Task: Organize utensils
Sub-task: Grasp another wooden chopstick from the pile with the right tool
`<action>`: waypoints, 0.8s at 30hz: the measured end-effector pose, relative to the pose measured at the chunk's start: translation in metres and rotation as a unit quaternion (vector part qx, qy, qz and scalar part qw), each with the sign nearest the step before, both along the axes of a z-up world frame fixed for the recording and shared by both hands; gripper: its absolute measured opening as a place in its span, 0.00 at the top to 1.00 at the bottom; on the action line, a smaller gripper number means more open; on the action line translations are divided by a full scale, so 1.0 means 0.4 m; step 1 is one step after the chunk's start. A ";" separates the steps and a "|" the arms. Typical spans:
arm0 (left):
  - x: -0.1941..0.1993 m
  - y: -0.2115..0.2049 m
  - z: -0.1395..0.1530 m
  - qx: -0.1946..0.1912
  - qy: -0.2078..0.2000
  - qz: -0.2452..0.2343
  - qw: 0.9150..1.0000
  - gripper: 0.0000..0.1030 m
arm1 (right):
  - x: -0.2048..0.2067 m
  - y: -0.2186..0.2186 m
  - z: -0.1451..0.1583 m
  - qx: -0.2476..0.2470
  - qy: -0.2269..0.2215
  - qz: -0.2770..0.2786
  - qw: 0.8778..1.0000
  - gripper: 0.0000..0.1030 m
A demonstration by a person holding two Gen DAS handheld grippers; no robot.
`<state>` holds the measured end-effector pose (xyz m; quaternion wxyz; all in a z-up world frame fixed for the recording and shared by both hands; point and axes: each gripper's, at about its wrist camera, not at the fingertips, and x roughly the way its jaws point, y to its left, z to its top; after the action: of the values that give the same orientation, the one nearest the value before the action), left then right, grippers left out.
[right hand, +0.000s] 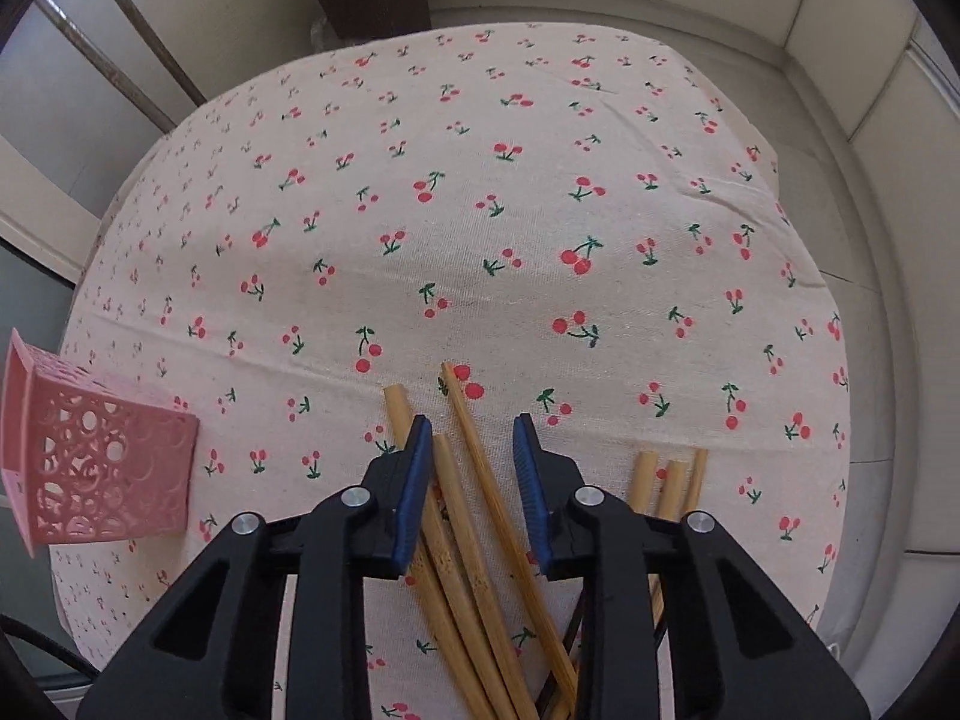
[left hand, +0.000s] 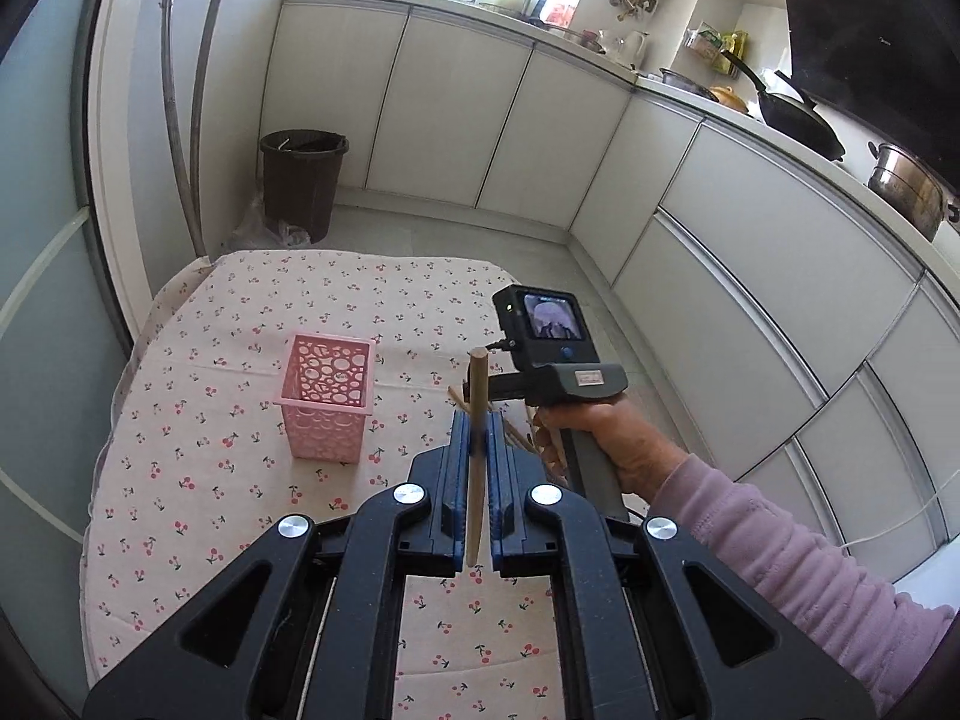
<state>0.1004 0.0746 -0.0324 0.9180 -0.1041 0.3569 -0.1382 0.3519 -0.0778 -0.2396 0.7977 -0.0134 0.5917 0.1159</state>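
My left gripper [left hand: 478, 420] is shut on a single wooden chopstick [left hand: 477, 396], which stands nearly upright between the blue pads, above the table. A pink perforated holder [left hand: 327, 396] stands upright on the cherry-print cloth, to the left of and beyond the chopstick; it also shows at the left edge of the right wrist view [right hand: 96, 468]. My right gripper [right hand: 472, 426] is open, low over a loose pile of wooden chopsticks [right hand: 474, 516] lying on the cloth; two of them lie between its fingers. More chopsticks [right hand: 669, 480] lie to its right.
The table has a cherry-print cloth [right hand: 480, 210] over it. A dark bin [left hand: 303, 180] stands on the floor beyond the table's far edge. White cabinets [left hand: 750, 252] run along the right, with pans on the counter. The right hand-held gripper [left hand: 558, 360] shows to the right of the chopstick.
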 end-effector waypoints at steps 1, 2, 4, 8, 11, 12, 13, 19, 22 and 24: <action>-0.002 0.003 0.004 -0.002 -0.001 -0.001 1.000 0.95 | -0.001 0.001 0.001 0.008 -0.006 -0.001 1.000 0.78; -0.004 0.006 0.007 -0.003 -0.002 0.000 1.000 0.95 | 0.002 -0.003 0.001 0.025 -0.003 -0.004 1.000 0.78; -0.006 0.011 0.010 -0.004 -0.003 0.003 1.000 0.95 | 0.006 -0.010 0.001 0.057 0.009 -0.014 0.998 0.78; -0.005 0.021 0.007 -0.005 0.001 0.009 1.000 0.95 | 0.005 -0.043 0.003 0.101 0.024 -0.034 0.994 0.77; -0.004 0.020 0.004 -0.005 0.004 0.010 1.000 0.95 | -0.006 -0.054 0.008 0.075 0.011 -0.023 0.997 0.76; -0.003 0.019 0.003 -0.005 0.005 0.009 1.000 0.95 | -0.009 -0.051 0.005 0.064 0.010 -0.016 0.998 0.76; -0.002 0.017 0.002 -0.004 0.006 0.008 1.000 0.95 | -0.014 -0.049 0.003 0.053 0.010 -0.009 0.998 0.76; 0.004 0.013 -0.003 -0.002 0.009 0.010 1.000 0.95 | -0.028 0.000 -0.002 -0.009 -0.032 0.018 0.999 0.85; 0.004 0.011 -0.002 -0.001 0.009 0.010 1.000 0.95 | -0.045 0.043 -0.002 -0.055 -0.057 0.037 0.996 0.93; 0.003 0.009 0.002 0.000 0.004 0.010 1.000 0.95 | -0.051 0.041 0.001 -0.049 -0.060 0.022 0.997 0.95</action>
<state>0.1016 0.0783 -0.0318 0.9178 -0.1079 0.3596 -0.1290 0.3315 -0.0615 -0.2392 0.8272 -0.0727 0.5475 0.1036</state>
